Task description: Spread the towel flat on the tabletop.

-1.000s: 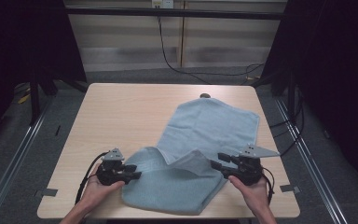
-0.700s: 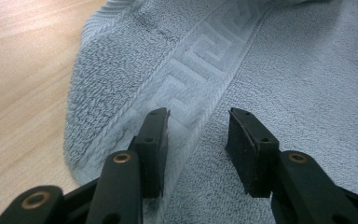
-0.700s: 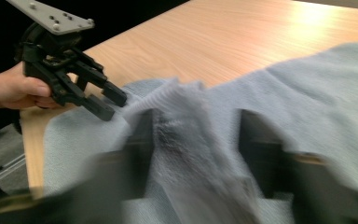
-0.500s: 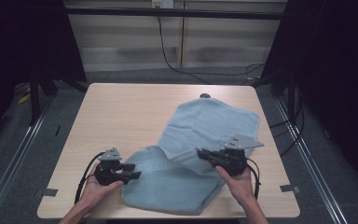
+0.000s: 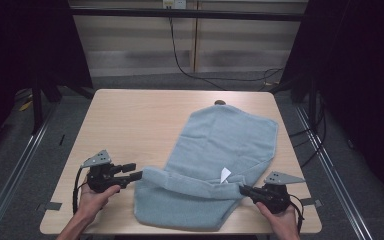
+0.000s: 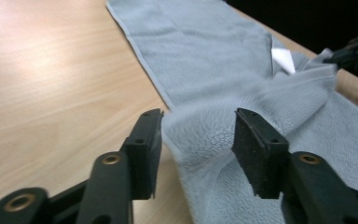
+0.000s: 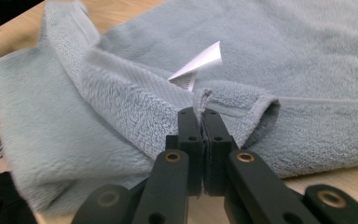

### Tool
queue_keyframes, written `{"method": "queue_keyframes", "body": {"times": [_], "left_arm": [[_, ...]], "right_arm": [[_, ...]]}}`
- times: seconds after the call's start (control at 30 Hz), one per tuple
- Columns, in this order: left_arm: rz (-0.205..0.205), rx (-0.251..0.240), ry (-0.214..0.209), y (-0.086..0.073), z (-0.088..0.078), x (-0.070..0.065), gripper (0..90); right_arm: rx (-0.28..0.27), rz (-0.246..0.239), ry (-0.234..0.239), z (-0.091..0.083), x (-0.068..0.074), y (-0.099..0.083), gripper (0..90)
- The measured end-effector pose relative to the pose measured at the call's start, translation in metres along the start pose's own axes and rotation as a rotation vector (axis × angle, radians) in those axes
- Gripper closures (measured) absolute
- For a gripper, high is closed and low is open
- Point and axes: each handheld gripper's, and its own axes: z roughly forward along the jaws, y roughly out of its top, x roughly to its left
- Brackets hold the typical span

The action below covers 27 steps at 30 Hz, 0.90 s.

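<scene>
Blue-grey towel (image 5: 220,165) on table (image 5: 130,125), near edge folded over. Right gripper (image 7: 201,116) pinches towel corner; left gripper (image 6: 196,140) jaws just opening, fold between, probably released. Folding unfinished.

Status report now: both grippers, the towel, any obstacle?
Right gripper shut on towel edge. Left gripper open, jaws just opening, towel fold between them. White tag exposed. No obstacle seen.

A pale blue-grey towel (image 5: 220,150) with a white tag (image 5: 225,175) lies on a light wood-grain table (image 5: 130,120).
</scene>
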Motion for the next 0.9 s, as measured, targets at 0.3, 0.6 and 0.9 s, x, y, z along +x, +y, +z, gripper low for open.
{"method": "queue_keyframes", "body": {"times": [0.3, 0.6, 0.9], "left_arm": [[-0.062, 0.109, -0.006, -0.004, 0.036, 0.018, 32.9], [-0.017, 0.166, -0.088, -0.006, 0.047, 0.004, 72.3], [-0.065, 0.036, -0.023, 0.006, 0.024, 0.022, 78.6]], "right_arm": [[0.091, -0.005, -0.038, 0.015, 0.000, -0.005, 89.0], [0.098, -0.013, -0.037, 0.021, -0.001, -0.004, 89.1], [0.100, -0.068, -0.083, 0.058, -0.003, 0.022, 89.2]]}}
